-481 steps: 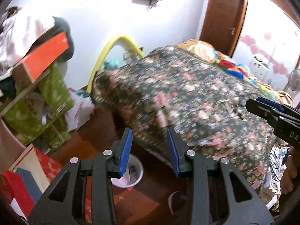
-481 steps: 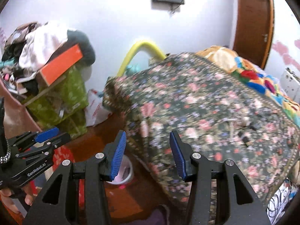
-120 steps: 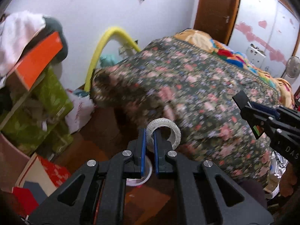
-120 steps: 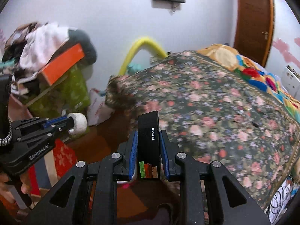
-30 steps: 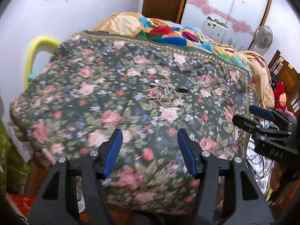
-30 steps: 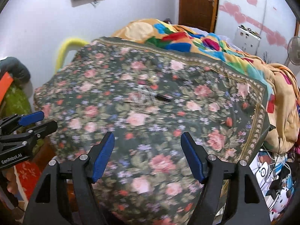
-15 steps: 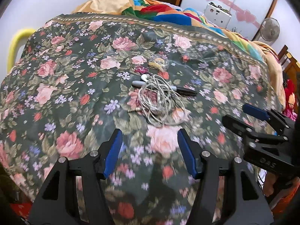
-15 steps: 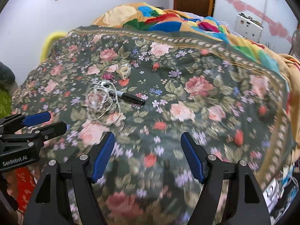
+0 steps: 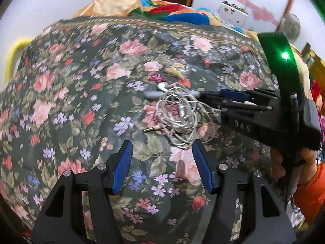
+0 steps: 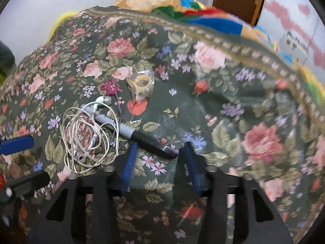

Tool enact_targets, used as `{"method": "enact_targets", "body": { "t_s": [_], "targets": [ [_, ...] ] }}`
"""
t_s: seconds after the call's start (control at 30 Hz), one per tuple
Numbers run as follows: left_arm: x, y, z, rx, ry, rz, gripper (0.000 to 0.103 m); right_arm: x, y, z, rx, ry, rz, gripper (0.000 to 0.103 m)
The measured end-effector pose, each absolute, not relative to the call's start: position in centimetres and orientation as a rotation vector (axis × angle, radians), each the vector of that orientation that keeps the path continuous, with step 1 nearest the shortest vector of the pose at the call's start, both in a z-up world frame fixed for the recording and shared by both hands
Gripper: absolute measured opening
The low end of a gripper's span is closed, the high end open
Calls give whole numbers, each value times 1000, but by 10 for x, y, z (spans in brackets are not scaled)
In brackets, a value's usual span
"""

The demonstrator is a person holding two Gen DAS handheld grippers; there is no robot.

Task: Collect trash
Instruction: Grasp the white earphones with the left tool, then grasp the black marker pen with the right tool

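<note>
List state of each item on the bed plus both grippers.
marker: capped, lying flat, black cap end between the right gripper's fingers
earphones: tangled, draped over the marker's grey end
tape roll: lying in clear wrap, apart from the others
pink trinket: loose on the bedspread
left gripper: open, empty
right gripper: closing around the marker, pads not yet pressing

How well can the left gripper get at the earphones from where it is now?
Probably well. The left gripper is open, and the earphones lie bare on the blanket just ahead. The right gripper, closing on the pen beside the earphones, might crowd it.
</note>
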State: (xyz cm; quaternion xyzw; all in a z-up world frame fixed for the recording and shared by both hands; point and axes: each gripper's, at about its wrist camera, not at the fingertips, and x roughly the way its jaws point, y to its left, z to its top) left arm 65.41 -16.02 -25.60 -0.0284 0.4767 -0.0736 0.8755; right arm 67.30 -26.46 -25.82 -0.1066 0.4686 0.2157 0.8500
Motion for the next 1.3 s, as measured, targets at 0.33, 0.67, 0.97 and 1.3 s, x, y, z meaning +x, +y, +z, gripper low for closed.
{"method": "enact_targets", "body": {
  "t_s": [0.33,0.67,0.97,1.3],
  "targets": [
    [693,-172,-271,-133,1024,-117,60,661,-298,-256,-152,1009,471,5],
    [685,-140,-278,-127,992,3,23,671,-280,-238,-241,964,439,49],
    [639,-100,-280,-122,994,13,23,686,-229,-253,-426,948,493,48],
    [591,-109,-282,33,959,44,24,682,-245,-250,-200,1060,528,25]
  ]
}}
